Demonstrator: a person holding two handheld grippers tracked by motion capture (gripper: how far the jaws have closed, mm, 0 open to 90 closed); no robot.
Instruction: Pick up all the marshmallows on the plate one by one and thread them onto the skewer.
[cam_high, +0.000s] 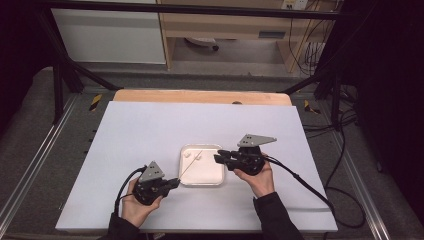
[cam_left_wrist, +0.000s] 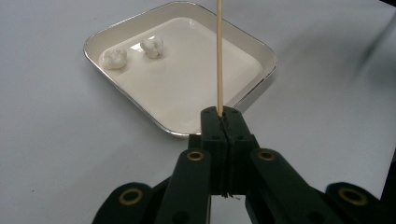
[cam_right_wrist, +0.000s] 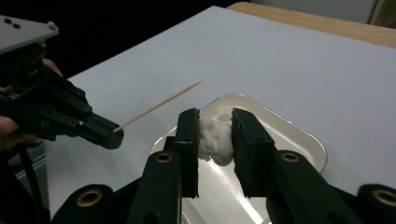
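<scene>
A white square tray (cam_high: 207, 174) sits on the white table, with two small white puffy lumps (cam_left_wrist: 114, 58) (cam_left_wrist: 152, 46) at its far left corner. My left gripper (cam_left_wrist: 225, 116) is shut on a thin wooden skewer (cam_left_wrist: 219, 56) that points out over the tray. In the high view this gripper (cam_high: 175, 182) sits at the tray's near left corner. My right gripper (cam_right_wrist: 215, 116) is shut on a third white lump (cam_right_wrist: 215, 140) and holds it above the tray (cam_right_wrist: 299, 140). In the high view it (cam_high: 218, 158) hovers at the tray's right edge. The skewer's tip (cam_right_wrist: 198, 83) points up and away to the left of the held lump.
The white board (cam_high: 150, 130) lies on a wooden tabletop (cam_high: 200, 96). Black cables (cam_high: 300, 180) trail from both grippers toward the person. Black frame posts (cam_high: 60, 85) stand at the far corners, and shelving stands beyond the table.
</scene>
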